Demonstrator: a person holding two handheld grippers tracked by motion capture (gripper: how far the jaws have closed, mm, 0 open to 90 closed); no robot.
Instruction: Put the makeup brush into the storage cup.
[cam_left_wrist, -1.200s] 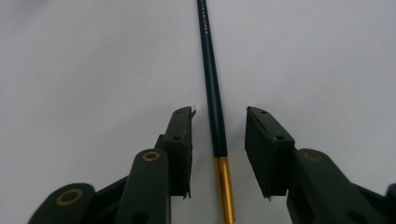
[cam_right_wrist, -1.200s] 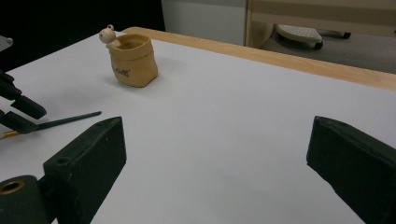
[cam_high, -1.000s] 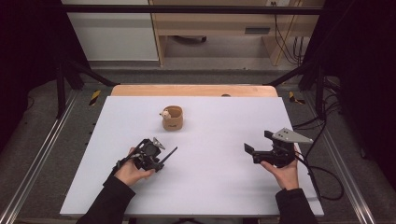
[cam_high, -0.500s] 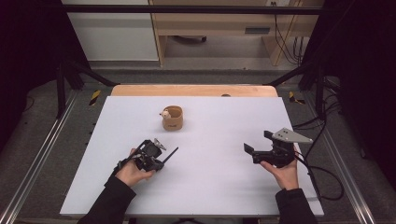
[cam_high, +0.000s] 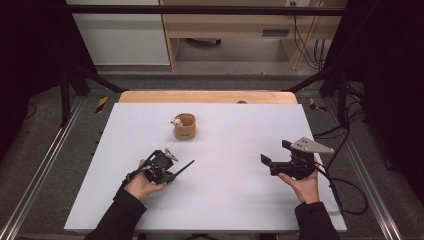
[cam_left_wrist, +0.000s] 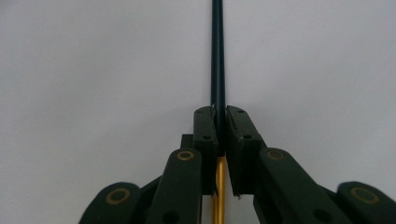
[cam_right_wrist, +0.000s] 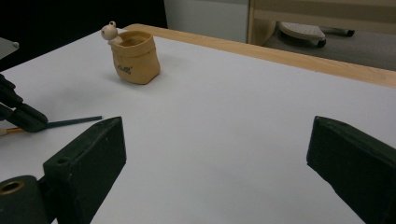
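Note:
My left gripper (cam_high: 171, 173) rests low at the table's front left, shut on a thin dark pen (cam_high: 184, 167) that points right and slightly away. In the left gripper view the jaws (cam_left_wrist: 216, 113) pinch the pen (cam_left_wrist: 218, 56), whose dark shaft runs straight ahead, with a gold section behind the pads. A tan pouch-shaped holder (cam_high: 184, 126) with a small cream figure on its rim stands upright past the pen. My right gripper (cam_high: 275, 154) is held at the front right, open wide and empty. Its own view (cam_right_wrist: 215, 128) looks across at the holder (cam_right_wrist: 135, 56) and the pen tip (cam_right_wrist: 74, 122).
A white mat (cam_high: 230, 200) covers the table, with a wooden strip (cam_high: 207, 96) along the far edge. Black frame posts and metal rails (cam_high: 40, 175) flank both sides. Cables (cam_high: 350, 185) trail off the right edge. A wooden bench (cam_high: 235, 30) stands beyond on the floor.

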